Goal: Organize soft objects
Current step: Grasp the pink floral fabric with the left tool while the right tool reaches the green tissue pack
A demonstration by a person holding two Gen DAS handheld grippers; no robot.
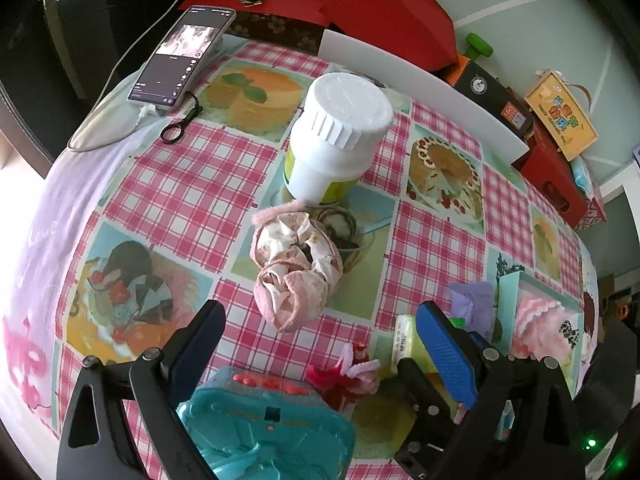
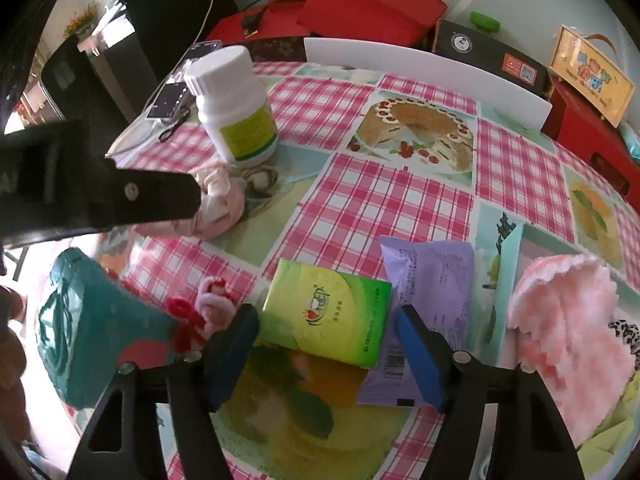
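A crumpled pink and white cloth bundle [image 1: 296,264] lies mid-table just beyond my open, empty left gripper [image 1: 320,336]; it also shows in the right wrist view [image 2: 220,204], partly behind the left gripper's body. My right gripper [image 2: 326,344] is open and empty, with a green tissue pack [image 2: 328,312] lying between and just beyond its fingers. A purple soft packet [image 2: 432,284] lies beside the pack. A fluffy pink cloth [image 2: 568,320] lies at the right. A red and pink pipe-cleaner flower [image 1: 348,372] lies near the front.
A white bottle [image 1: 336,136] stands behind the bundle. A teal plastic toy [image 1: 260,428] sits under the left gripper. A phone [image 1: 180,56] with a cable lies far left. Red boxes [image 1: 360,8], a white board [image 1: 424,88] and a yellow box [image 1: 560,116] line the back edge.
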